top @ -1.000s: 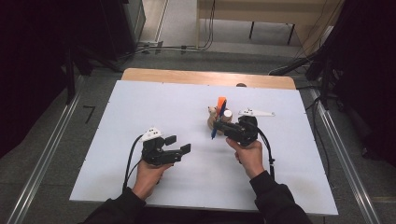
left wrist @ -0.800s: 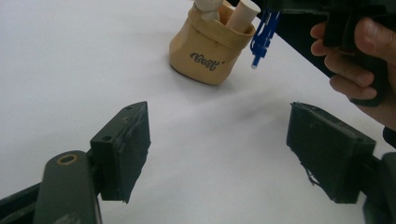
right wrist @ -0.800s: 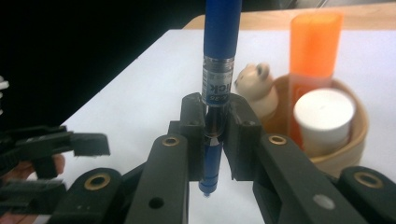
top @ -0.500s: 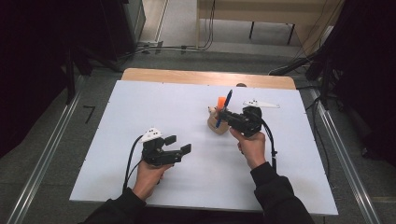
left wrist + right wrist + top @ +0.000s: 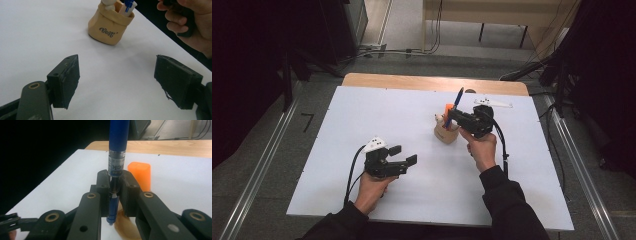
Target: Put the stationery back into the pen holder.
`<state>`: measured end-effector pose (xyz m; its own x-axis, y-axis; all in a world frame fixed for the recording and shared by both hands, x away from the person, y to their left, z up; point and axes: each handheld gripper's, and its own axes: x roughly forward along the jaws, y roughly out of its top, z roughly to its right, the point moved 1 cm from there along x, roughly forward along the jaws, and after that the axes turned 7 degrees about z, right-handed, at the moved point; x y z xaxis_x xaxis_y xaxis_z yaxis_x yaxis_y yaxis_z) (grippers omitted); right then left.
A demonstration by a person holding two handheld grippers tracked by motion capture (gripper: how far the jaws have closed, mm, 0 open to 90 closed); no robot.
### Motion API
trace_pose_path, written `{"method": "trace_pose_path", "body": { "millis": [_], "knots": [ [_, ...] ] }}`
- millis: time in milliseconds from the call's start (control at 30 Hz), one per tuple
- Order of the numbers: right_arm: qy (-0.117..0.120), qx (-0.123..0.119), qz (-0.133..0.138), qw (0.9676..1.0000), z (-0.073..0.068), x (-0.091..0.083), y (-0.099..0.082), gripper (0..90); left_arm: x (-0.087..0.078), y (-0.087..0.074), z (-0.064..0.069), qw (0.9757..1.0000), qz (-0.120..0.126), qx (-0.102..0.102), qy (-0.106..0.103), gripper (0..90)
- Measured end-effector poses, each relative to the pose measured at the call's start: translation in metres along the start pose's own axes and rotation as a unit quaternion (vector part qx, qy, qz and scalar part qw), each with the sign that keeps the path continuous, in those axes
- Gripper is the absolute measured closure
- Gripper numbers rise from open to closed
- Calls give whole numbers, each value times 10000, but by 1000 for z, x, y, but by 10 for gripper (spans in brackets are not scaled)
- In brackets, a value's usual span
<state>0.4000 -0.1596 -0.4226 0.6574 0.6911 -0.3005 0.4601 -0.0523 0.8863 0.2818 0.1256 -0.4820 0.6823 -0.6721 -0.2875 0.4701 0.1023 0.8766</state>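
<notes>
Our right claw [image 5: 115,188] is clamped on the blue pen [image 5: 117,150], upright, tip straight above the pot [image 5: 446,134]; our left claw [image 5: 403,156] idles apart on the desk [image 5: 362,115], farther away

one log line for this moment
right gripper: shut on pen, above holder | left gripper: open, idle on table

Open tongs [image 5: 117,82] face a tan pot [image 5: 110,27], perhaps holding pens.
</notes>
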Motion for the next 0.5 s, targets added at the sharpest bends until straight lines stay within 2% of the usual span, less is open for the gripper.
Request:
{"method": "trace_pose_path", "body": {
  "millis": [200, 500],
  "knots": [
    [-158, -118, -32, 9998, 4, 7, 3, 766, 0, 0, 0, 10000, 4, -15, -4, 210],
    [-251, -124, -122, 9995, 9, 13, 0, 764, 0, 0, -1, 10000, -12, -34, -2, 210]
  ]
}}
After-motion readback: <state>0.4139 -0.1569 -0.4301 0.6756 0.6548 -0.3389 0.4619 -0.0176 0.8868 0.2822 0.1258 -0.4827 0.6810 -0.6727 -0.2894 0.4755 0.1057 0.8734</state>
